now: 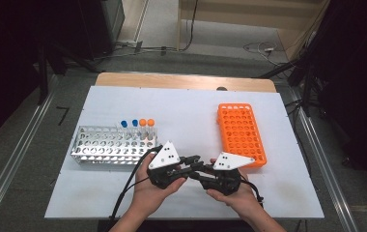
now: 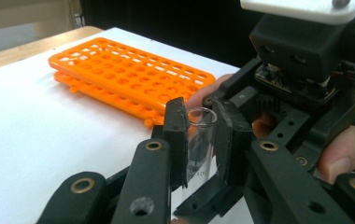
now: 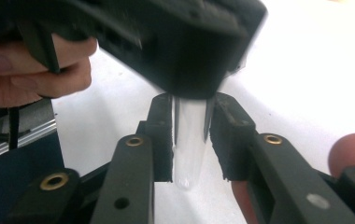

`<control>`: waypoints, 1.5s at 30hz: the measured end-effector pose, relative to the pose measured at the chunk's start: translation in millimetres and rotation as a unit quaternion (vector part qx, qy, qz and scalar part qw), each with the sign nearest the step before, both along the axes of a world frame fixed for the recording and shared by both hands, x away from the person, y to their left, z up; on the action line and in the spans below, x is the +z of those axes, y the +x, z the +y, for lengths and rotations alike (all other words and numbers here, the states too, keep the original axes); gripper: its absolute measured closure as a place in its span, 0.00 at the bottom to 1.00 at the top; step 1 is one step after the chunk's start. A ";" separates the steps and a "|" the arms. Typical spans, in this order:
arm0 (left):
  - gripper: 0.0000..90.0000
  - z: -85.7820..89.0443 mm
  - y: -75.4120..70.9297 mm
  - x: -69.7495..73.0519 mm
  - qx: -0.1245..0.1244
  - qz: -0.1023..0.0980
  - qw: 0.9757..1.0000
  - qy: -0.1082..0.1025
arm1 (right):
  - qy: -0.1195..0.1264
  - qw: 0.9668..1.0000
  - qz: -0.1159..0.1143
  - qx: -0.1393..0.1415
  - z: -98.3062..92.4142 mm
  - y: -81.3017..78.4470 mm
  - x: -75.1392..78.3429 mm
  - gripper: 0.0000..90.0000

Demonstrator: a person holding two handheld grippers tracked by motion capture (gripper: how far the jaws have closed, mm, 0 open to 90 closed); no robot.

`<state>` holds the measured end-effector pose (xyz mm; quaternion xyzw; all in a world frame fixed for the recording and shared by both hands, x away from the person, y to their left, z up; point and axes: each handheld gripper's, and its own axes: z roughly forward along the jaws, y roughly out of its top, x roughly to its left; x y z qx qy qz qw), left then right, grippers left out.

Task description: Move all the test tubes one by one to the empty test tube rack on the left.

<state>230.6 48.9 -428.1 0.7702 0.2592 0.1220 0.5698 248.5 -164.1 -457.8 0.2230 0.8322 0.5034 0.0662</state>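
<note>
Near the front edge of the white tabletop [image 1: 181, 104], the person's two hands bring the left hand-held gripper [image 1: 192, 160] and the right hand-held gripper [image 1: 197, 170] tip to tip, each with a white three-cornered plate on top. Between them is a clear glass test tube [image 2: 201, 140], open at the rim and without a cap. In the left gripper view the left hand-held gripper's two black pads are clamped on the tube just below its open mouth. Faint printed marks show on the glass lower down, but they are too small and blurred to read. In the right gripper view the same tube's rounded bottom [image 3: 188, 140] hangs between the right hand-held gripper's pads, with a narrow gap visible on each side, so those jaws stand slightly apart around it and do not press on it. The tube is held above the tabletop, between the two racks. An orange plastic rack [image 1: 241, 134] with many empty holes lies flat to the right. A metal rack [image 1: 109, 145] stands to the left, with two blue-capped tubes [image 1: 129, 124] and two orange-capped tubes [image 1: 147, 123] upright at its far right end. No brand name or label can be read on either rack.
</note>
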 end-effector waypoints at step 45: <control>0.85 114.8 1.9 28.2 0.141 -0.028 0.989 -0.044 | 0.010 0.992 -0.040 -0.122 -135.5 20.2 6.8 0.07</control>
